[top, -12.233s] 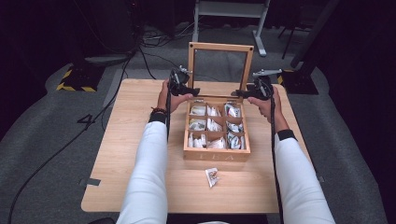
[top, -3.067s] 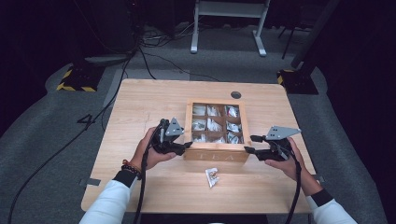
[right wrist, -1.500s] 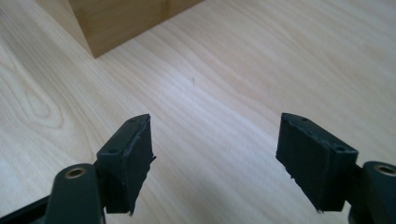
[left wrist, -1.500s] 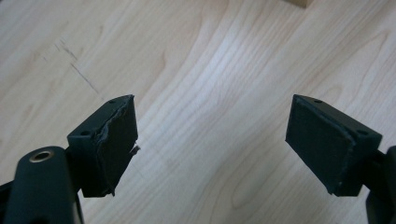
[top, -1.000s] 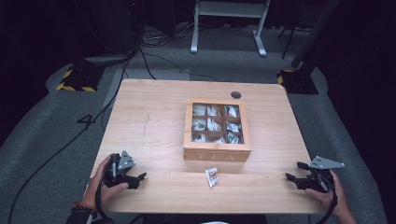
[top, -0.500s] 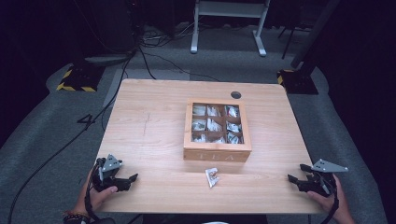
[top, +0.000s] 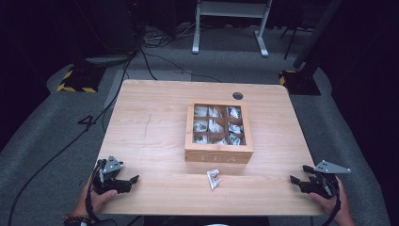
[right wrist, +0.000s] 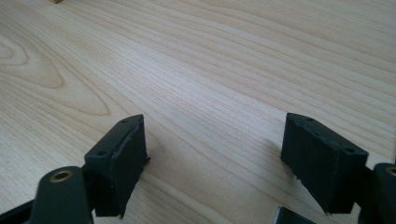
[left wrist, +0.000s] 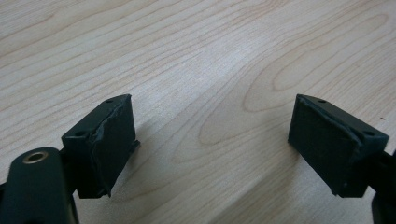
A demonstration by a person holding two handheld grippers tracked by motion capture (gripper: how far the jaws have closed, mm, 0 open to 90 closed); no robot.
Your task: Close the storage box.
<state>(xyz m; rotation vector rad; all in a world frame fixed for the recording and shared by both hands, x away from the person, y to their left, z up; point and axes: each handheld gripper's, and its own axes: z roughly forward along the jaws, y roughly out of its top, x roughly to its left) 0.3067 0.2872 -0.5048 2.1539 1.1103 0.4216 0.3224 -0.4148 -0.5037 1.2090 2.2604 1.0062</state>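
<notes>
A wooden tea box with its lid shut sits mid-table, and several tea bags show through the lid's panes. One loose tea bag lies on the table just in front of the box. My left gripper rests at the near left corner, open and with nothing in it; in the left gripper view only bare wood lies between the pads. My right gripper is at the near right corner, open too, over bare wood in the right gripper view.
The light wooden table has a round cable hole behind the box. Cables and a white stand leg lie on the grey floor beyond. The table's front edge is close to both hands.
The lid of the tea box has been shut. Both hands have drawn back from the box to the table's near corners. In the last second the left hand slid slightly further left.
</notes>
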